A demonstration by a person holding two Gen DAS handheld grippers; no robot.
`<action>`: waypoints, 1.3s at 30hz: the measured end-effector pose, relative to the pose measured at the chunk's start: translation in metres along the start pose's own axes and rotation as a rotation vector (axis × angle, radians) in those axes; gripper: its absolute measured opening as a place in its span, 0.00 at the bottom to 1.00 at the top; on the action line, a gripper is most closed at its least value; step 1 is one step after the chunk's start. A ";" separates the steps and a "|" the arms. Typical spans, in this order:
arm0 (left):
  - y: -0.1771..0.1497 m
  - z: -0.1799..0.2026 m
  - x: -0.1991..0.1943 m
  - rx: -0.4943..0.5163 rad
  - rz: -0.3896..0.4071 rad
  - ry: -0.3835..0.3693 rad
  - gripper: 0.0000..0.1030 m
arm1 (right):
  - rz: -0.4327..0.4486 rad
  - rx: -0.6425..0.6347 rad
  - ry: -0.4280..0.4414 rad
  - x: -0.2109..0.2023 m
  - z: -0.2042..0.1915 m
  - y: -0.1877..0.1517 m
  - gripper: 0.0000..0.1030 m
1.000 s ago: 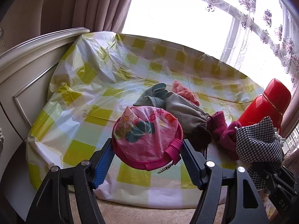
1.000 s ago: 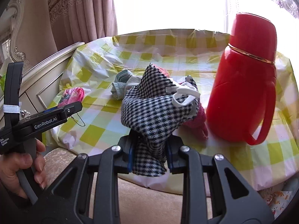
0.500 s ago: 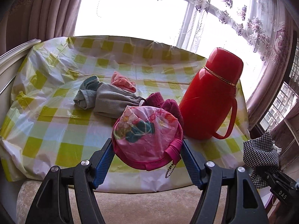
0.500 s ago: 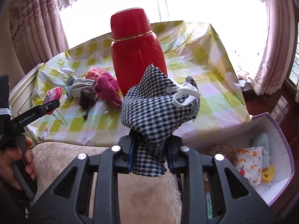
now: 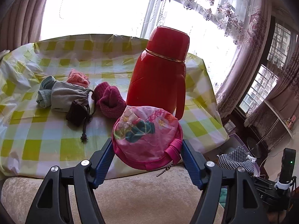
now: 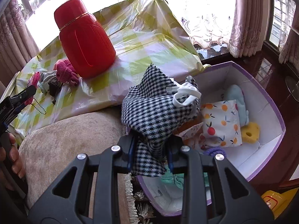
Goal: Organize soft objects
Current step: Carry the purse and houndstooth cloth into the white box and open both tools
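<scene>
My left gripper (image 5: 147, 149) is shut on a round pink flowered pouch (image 5: 147, 136) and holds it above the table's front edge. My right gripper (image 6: 150, 149) is shut on a black-and-white checked drawstring pouch (image 6: 155, 110), held over the near left rim of a white, purple-edged box (image 6: 276, 112). The checked pouch also shows in the left wrist view (image 5: 236, 160). On the table lie a grey drawstring bag (image 5: 69, 97), a teal cloth (image 5: 44, 91), a pink cloth (image 5: 77, 77) and a magenta knitted piece (image 5: 110, 99).
A red thermos (image 5: 160, 74) stands on the yellow-checked tablecloth (image 5: 46, 130), to the right of the cloths. The box holds an orange-print pouch (image 6: 222, 125), a pale blue item (image 6: 237, 100) and a yellow sponge (image 6: 249, 131). A beige cushion (image 6: 74, 140) lies in front.
Both grippers have swung right with their pouches. The right gripper now holds the checked pouch over the box; the left one has moved towards the thermos end of the table.
</scene>
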State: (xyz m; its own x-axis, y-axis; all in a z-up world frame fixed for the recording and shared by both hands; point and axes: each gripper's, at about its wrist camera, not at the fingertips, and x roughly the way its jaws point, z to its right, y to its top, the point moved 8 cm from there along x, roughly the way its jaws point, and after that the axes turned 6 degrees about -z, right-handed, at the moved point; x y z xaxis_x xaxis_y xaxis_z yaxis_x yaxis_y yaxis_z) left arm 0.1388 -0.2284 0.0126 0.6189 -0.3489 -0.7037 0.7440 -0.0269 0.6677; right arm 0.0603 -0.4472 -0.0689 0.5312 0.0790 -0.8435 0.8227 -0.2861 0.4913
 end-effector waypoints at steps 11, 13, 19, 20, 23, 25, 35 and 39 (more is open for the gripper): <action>-0.006 0.052 0.007 0.090 -0.031 -0.073 0.69 | -0.101 0.098 -0.033 0.016 0.045 -0.025 0.64; -0.007 0.065 0.010 0.110 -0.039 -0.095 0.69 | -0.083 0.124 -0.055 0.011 0.058 -0.021 0.66; -0.013 0.104 0.025 0.170 -0.085 -0.170 0.69 | -0.036 0.176 -0.120 0.000 0.090 -0.011 0.70; -0.013 0.110 0.028 0.182 -0.092 -0.181 0.69 | -0.039 0.181 -0.130 0.001 0.094 -0.010 0.70; -0.012 0.130 0.034 0.210 -0.103 -0.211 0.69 | -0.075 0.173 -0.157 0.008 0.102 -0.013 0.70; -0.010 0.141 0.039 0.226 -0.106 -0.224 0.70 | -0.133 0.137 -0.186 0.020 0.102 -0.019 0.71; -0.011 0.153 0.055 0.238 -0.135 -0.223 0.70 | -0.362 -0.017 -0.089 0.089 0.062 -0.050 0.61; -0.015 0.152 0.064 0.231 -0.168 -0.224 0.70 | -0.420 -0.054 -0.039 0.099 0.051 -0.060 0.61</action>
State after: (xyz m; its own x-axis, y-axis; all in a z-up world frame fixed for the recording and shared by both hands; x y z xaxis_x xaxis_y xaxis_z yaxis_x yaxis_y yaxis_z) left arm 0.1285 -0.3925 -0.0057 0.4034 -0.5177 -0.7545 0.7383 -0.3029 0.6026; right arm 0.0534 -0.4710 -0.1930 0.1408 0.1413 -0.9799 0.9760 -0.1860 0.1134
